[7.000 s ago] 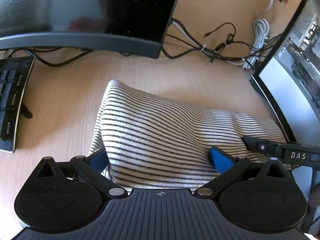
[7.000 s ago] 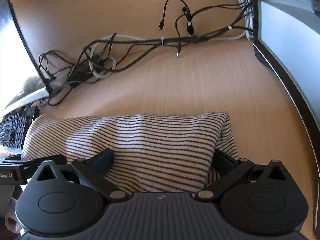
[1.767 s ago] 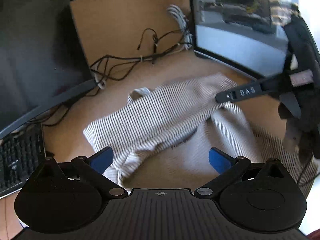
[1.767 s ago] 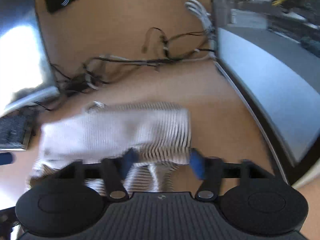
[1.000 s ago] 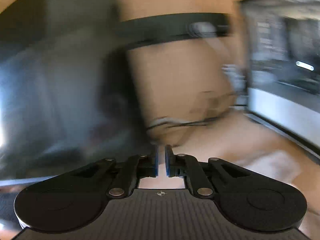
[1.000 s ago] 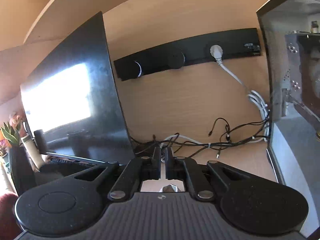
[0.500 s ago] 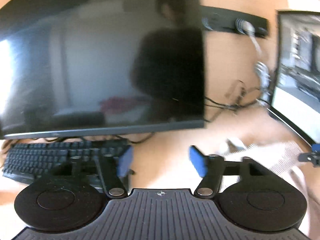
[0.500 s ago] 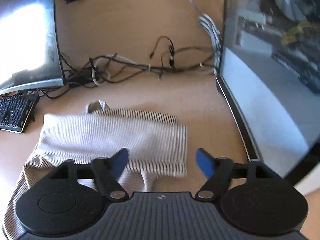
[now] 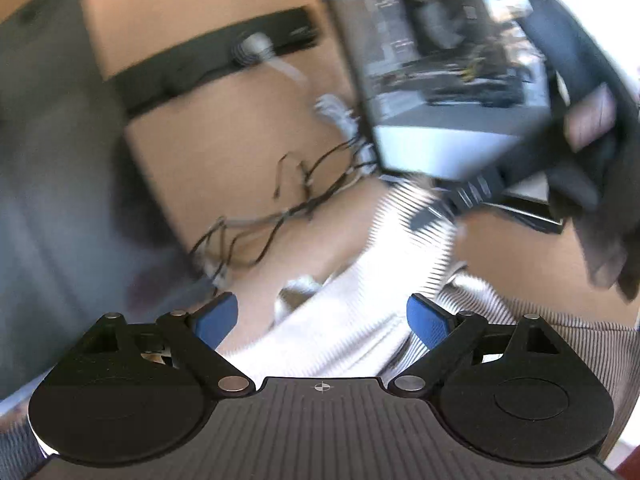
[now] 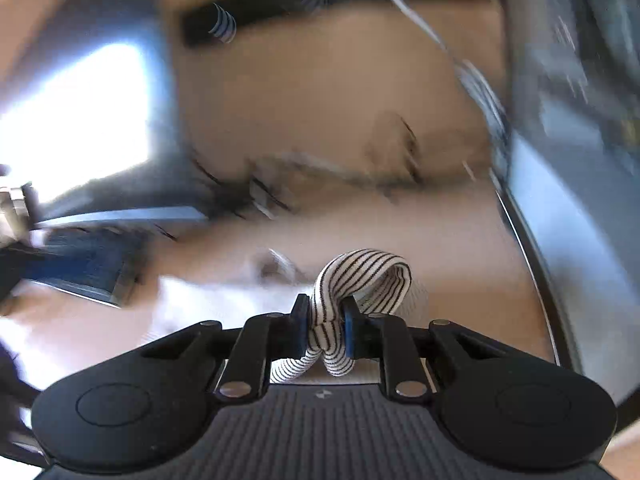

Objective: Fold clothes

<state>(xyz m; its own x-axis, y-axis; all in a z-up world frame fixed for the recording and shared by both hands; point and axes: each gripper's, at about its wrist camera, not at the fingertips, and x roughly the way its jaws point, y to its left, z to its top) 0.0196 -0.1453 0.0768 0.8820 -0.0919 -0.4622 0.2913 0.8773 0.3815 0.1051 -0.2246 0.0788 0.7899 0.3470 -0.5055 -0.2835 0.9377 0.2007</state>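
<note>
A cream garment with thin dark stripes [image 9: 360,312] lies on the wooden desk [image 9: 256,136], blurred by motion in the left wrist view. My left gripper [image 9: 322,318] is open above its near edge, blue pads wide apart, nothing between them. The right gripper [image 9: 468,194] reaches in from the upper right and lifts a corner of the cloth, held by a dark-gloved hand [image 9: 600,208]. In the right wrist view my right gripper [image 10: 325,330] is shut on a bunched fold of the striped garment [image 10: 360,276], which loops up over the fingers.
A dark monitor [image 9: 52,184] stands at the left and a lit monitor [image 9: 436,80] at the right. Tangled cables [image 9: 296,200] lie at the back of the desk under a black power strip [image 9: 224,64]. A keyboard [image 10: 80,264] sits at the left.
My right gripper has shut on a fold of the striped garment and is lifting it. My left gripper has swung from the dark monitor toward the garment, still open.
</note>
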